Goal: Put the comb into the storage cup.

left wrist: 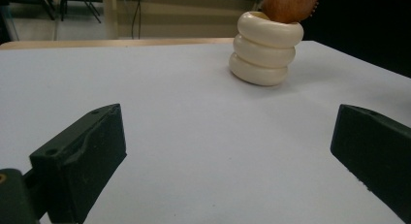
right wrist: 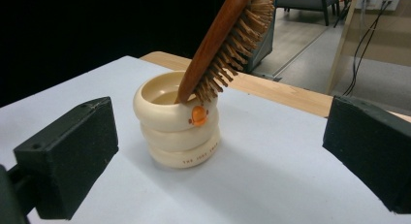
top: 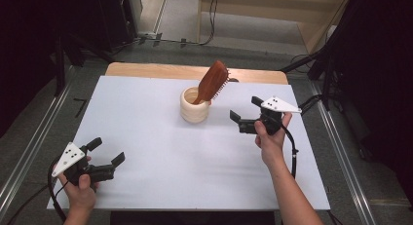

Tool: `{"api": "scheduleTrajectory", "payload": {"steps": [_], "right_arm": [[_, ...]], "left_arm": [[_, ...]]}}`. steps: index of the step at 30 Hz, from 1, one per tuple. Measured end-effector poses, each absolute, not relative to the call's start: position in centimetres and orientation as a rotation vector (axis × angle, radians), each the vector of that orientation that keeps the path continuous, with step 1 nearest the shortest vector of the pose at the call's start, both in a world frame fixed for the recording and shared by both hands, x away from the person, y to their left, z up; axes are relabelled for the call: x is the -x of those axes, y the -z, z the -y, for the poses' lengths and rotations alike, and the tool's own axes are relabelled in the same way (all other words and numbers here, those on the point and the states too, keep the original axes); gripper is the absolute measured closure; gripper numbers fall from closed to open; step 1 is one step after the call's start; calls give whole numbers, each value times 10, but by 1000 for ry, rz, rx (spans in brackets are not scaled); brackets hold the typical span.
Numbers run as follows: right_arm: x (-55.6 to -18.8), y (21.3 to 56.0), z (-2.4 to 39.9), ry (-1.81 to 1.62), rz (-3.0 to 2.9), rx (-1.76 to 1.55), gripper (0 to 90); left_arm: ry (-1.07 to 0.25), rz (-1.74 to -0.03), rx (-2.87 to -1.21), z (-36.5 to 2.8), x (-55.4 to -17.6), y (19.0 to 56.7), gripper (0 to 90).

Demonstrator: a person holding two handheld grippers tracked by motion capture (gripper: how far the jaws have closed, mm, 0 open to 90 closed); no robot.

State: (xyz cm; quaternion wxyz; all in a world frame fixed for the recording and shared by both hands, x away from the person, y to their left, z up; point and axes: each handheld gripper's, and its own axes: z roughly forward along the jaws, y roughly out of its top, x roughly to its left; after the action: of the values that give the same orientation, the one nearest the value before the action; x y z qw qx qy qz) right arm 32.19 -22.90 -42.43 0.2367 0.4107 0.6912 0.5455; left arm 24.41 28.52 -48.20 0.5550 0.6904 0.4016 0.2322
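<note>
A cream ribbed cup (top: 194, 106) stands upright near the back middle of the white table (top: 160, 152). A brown wooden hairbrush (top: 211, 82) leans in it, handle down, bristles facing right. My right gripper (top: 246, 112) hovers open just right of the cup, jaws pointing at it, nothing between them. In the right gripper view the cup (right wrist: 177, 124) and hairbrush (right wrist: 224, 42) sit close ahead. My left gripper (top: 106, 151) is open and empty near the front left corner. The left gripper view has the cup (left wrist: 265, 48) far ahead.
The wooden table edge (top: 195, 71) shows behind the white sheet. Dark stands and cables (top: 311, 64) surround the table on the floor. Metal rails (top: 29, 152) run along both sides.
</note>
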Motion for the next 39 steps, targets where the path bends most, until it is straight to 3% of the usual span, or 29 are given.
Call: {"api": "scheduleTrajectory", "payload": {"steps": [39], "right_arm": [[-267, 456, 302, -1436, -1840, -1156, 0]], "left_arm": [[-553, -953, -1628, -284, -244, 482, 0]]}}
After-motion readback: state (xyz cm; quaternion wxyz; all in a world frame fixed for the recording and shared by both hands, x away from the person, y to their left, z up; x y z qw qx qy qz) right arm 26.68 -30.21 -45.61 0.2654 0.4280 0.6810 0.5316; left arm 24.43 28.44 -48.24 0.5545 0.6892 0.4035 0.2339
